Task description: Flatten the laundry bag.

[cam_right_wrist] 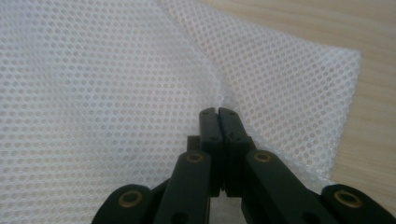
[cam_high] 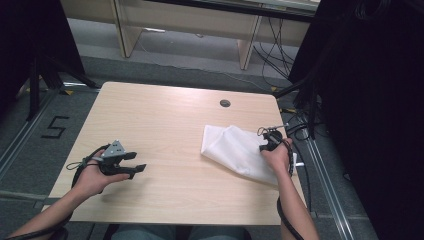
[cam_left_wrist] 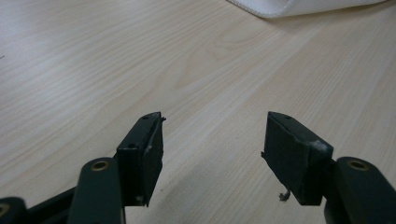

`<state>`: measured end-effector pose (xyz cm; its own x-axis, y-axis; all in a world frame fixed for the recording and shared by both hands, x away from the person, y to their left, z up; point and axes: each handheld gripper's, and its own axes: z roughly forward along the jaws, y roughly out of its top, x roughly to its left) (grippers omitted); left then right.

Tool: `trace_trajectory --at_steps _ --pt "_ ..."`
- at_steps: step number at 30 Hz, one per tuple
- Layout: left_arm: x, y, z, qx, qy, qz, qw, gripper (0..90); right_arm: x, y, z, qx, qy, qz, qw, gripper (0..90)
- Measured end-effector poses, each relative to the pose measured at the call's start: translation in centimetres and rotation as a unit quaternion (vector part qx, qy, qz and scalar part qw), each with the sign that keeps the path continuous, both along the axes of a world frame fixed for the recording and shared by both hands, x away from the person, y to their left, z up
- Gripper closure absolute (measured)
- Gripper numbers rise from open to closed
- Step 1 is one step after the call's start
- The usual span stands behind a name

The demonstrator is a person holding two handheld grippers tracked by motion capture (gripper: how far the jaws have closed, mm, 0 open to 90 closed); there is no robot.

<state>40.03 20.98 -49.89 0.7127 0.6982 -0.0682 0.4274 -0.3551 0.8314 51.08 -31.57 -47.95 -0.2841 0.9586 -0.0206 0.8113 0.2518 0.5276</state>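
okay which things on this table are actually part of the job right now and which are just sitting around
In the job:
- white mesh cloth, pinched at its right side
- right gripper, jaws shut on the cloth
- left gripper, jaws open, holding nothing, over bare wood

Just there:
- table with its round cable hole
- black cables on the floor beyond the table
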Motion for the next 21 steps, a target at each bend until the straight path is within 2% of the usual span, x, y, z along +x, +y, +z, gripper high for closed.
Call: trace_trajectory --at_steps 1,3,6,7,8,9,11,12,13,14,15,17,18,20,21 --pt "0.0 0.0 0.0 0.002 0.000 -0.001 1.0000 37.4 -0.1 0.2 0.4 0.005 -0.006 -0.012 0.9999 90.0" --pt "0.0 -0.1 0.0 -0.006 0.002 0.000 1.0000 37.4 -0.4 0.2 1.1 0.010 -0.014 -0.004 0.9999 90.0" --pt "0.0 -0.1 0.0 0.000 -0.005 -0.008 1.0000 37.4 -1.0 0.7 2.4 0.009 -0.027 0.000 0.9996 90.0" --pt "0.0 -0.2 0.0 0.000 -0.006 -0.009 0.9999 37.4 -1.0 0.7 2.4 0.009 -0.027 0.000 0.9996 90.0" --pt "-0.1 -0.2 0.0 -0.004 0.000 -0.006 1.0000 37.4 -1.4 1.0 2.9 0.013 -0.028 -0.002 0.9995 90.0" --pt "-0.1 -0.2 0.1 -0.001 -0.009 -0.008 0.9999 37.4 -1.9 1.5 3.4 0.010 -0.042 0.016 0.9989 90.0" --pt "-0.1 -0.2 0.1 -0.001 -0.009 -0.007 0.9999 37.3 -2.3 1.8 3.8 0.019 -0.039 0.011 0.9990 90.0" --pt "-0.1 -0.1 0.2 0.003 -0.007 -0.005 1.0000 37.4 -3.3 2.6 4.6 0.026 -0.045 0.019 0.9985 90.0" --pt "-0.1 -0.1 0.2 0.003 -0.007 -0.005 1.0000 37.3 -3.3 2.6 4.6 0.026 -0.045 0.019 0.9985 90.0" --pt "-0.1 -0.1 0.1 0.003 -0.004 -0.006 1.0000 37.4 -4.4 3.5 5.4 0.025 -0.047 0.023 0.9983 90.0" --pt "-0.1 -0.1 0.1 0.003 -0.004 -0.006 1.0000 37.4 -4.4 3.5 5.4 0.025 -0.047 0.023 0.9983 90.0" --pt "-0.1 -0.2 0.1 -0.001 -0.009 -0.004 1.0000 37.4 -5.5 4.4 6.0 0.030 -0.052 0.038 0.9974 90.0" --pt "0.0 -0.2 0.1 0.000 -0.007 -0.009 0.9999 37.4 -6.6 5.4 6.5 0.034 -0.056 0.054 0.9964 90.0" --pt "-0.2 -0.3 0.1 -0.005 -0.003 -0.001 1.0000 37.4 -7.1 5.7 6.6 0.037 -0.055 0.064 0.9957 90.0" --pt "-0.1 -0.2 0.2 0.001 -0.008 -0.008 0.9999 37.4 -7.9 6.3 6.8 0.039 -0.056 0.072 0.9951 90.0"
